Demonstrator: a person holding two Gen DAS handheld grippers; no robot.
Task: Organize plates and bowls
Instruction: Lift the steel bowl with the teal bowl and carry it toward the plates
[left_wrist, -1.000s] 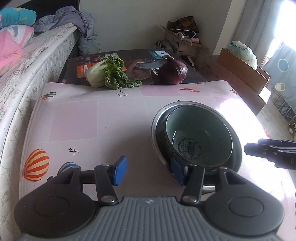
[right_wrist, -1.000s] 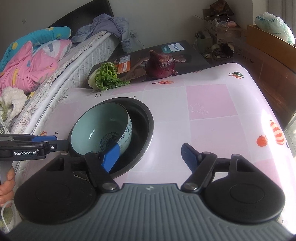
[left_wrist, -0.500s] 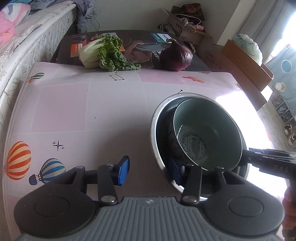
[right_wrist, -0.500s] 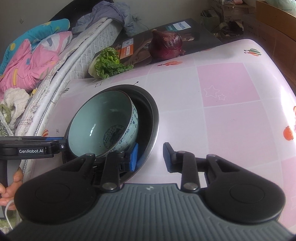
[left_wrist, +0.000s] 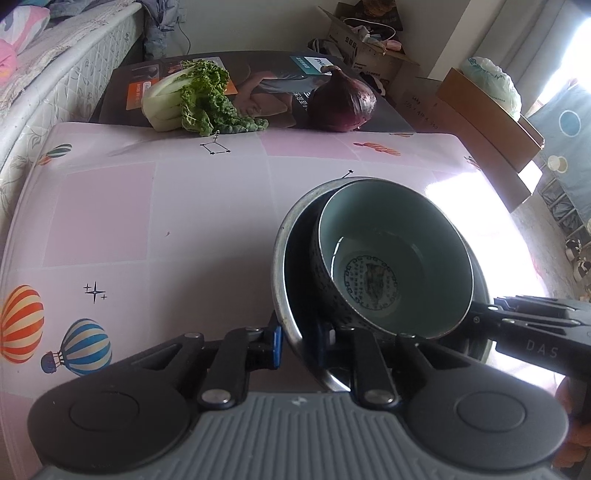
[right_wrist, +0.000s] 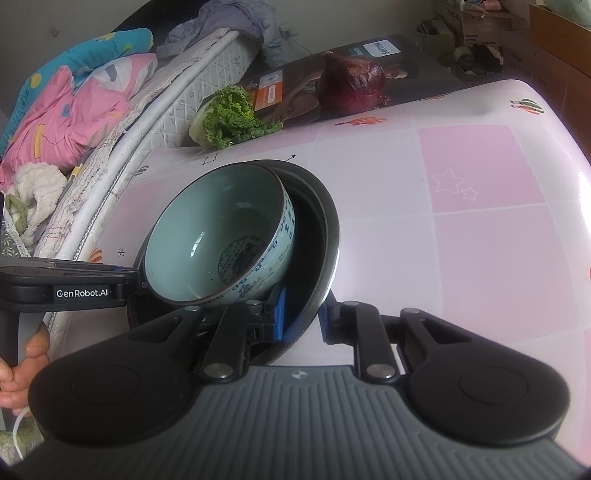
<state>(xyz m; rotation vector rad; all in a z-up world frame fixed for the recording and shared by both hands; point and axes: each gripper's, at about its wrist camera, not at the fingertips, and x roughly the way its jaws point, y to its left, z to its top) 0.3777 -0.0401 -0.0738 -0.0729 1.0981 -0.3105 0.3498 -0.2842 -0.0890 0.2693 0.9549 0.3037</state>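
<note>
Between both grippers' pads (left_wrist: 274, 347): steel bowl's (left_wrist: 286, 236) rim.

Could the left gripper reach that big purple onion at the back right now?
Probably not yet. The left gripper is shut on the rim of the metal bowl that holds the pale green ceramic bowl, so it is occupied. Otherwise the pink tablecloth toward the purple onion lies open.

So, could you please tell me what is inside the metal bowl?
A pale-green ceramic bowl sits tilted inside the metal bowl. It hides much of the metal bowl's floor, so anything beneath cannot be seen.
</note>
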